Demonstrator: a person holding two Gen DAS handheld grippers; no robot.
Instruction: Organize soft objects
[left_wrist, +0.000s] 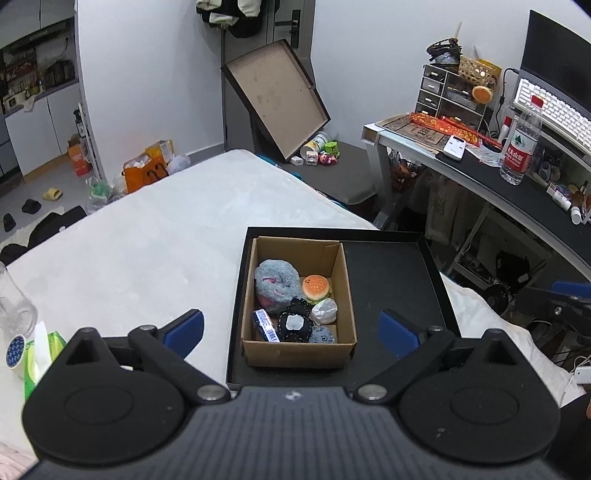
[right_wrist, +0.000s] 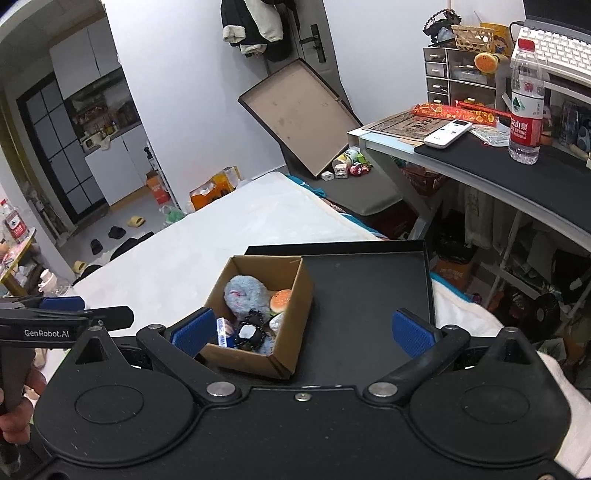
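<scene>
Both grippers fill the near edge of their own views with fingers spread wide and nothing between them. From the left wrist camera, the left gripper (left_wrist: 291, 328) hangs above a cardboard box (left_wrist: 297, 354), its blue pads flanking the box at 9 and 3 o'clock without touching it. From the right wrist camera, the right gripper (right_wrist: 303, 330) hangs over the black tray (right_wrist: 369, 295), with the cardboard box (right_wrist: 255, 360) toward 9 o'clock, just beside its left finger (right_wrist: 192, 334).

That box sits in the left part of the shallow black tray (left_wrist: 391, 273), which lies on the white bed (left_wrist: 147, 236). The soft things are all inside the box: a grey plush toy (left_wrist: 276, 286) toward 11 o'clock, a small burger toy (left_wrist: 316, 288) beside it toward 1 o'clock, a pale crumpled lump (left_wrist: 325, 311) below the burger, a black pouch with white stitching (left_wrist: 293, 325) in the middle, a blue-and-white packet (left_wrist: 266, 325) against the wall at 8 o'clock, and a small grey piece (left_wrist: 322, 336) at 5 o'clock. They lie packed against one another; the rest of the tray beside the box is bare.

Off the bed at 2 o'clock stands a desk surface (left_wrist: 476, 173) carrying a water bottle (left_wrist: 519, 147) and a white remote (left_wrist: 453, 147).
</scene>
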